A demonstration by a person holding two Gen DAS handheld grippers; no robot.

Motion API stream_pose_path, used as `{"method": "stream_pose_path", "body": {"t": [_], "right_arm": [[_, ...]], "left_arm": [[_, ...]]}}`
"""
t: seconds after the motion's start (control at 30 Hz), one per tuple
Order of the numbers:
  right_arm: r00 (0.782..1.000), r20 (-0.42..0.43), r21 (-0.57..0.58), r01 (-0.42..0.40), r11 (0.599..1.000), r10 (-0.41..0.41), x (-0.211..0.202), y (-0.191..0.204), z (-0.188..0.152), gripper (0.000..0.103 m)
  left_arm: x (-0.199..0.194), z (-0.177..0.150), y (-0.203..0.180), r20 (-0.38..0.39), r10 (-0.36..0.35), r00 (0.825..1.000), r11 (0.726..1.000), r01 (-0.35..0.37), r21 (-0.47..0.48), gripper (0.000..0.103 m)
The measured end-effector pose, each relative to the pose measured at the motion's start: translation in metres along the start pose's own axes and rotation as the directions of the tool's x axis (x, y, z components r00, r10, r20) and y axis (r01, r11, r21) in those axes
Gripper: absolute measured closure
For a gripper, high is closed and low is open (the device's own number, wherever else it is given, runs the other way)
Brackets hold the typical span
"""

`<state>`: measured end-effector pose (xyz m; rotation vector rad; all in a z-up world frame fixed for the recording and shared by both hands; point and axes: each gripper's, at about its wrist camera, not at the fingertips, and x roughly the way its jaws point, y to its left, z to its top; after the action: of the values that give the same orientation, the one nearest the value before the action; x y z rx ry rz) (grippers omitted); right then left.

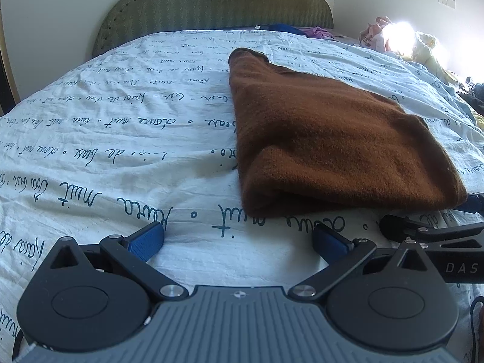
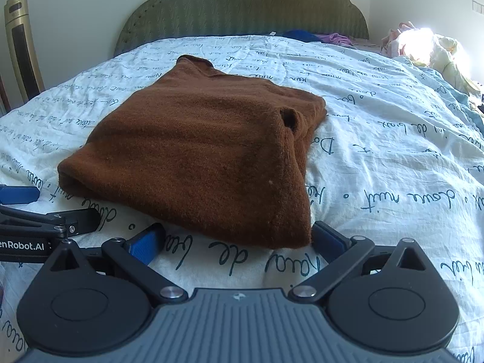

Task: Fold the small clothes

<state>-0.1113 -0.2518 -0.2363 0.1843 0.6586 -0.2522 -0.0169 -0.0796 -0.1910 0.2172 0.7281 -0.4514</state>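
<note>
Jaws of both tools stand released, blue pads spread wide and grasping nothing. The left gripper (image 1: 239,239) sits low over the bedspread (image 1: 106,139), just short of the near-left corner of the brown sweater (image 1: 326,139); bare printed cloth lies between its fingers and stretches away to its left. The right gripper (image 2: 239,239) faces the sweater's (image 2: 199,145) near edge, whose right corner reaches down to just beside its right finger, and whether they touch cannot be told. Each tool shows at the edge of the other's view, close alongside.

The sweater lies folded flat at mid-bed, neck toward the green headboard (image 2: 242,9), a cuff opening showing on its right fold. To its right the spread is bare up to a sunlit heap of pale clothes (image 2: 429,48). Blue and purple garments (image 2: 317,37) lie by the headboard. A tower fan (image 2: 21,45) stands against the left wall.
</note>
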Motion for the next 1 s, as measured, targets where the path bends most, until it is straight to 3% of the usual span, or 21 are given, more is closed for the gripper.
{"method": "stream_pose_path", "body": {"t": [1.0], "right_arm": [[1.0, 0.0, 0.0, -0.001, 1.0, 0.001, -0.0002, -0.0007, -0.0002, 0.0]], "left_arm": [[0.0005, -0.0002, 0.0005, 0.006, 0.003, 1.0, 1.0, -0.003, 0.015, 0.0]]}}
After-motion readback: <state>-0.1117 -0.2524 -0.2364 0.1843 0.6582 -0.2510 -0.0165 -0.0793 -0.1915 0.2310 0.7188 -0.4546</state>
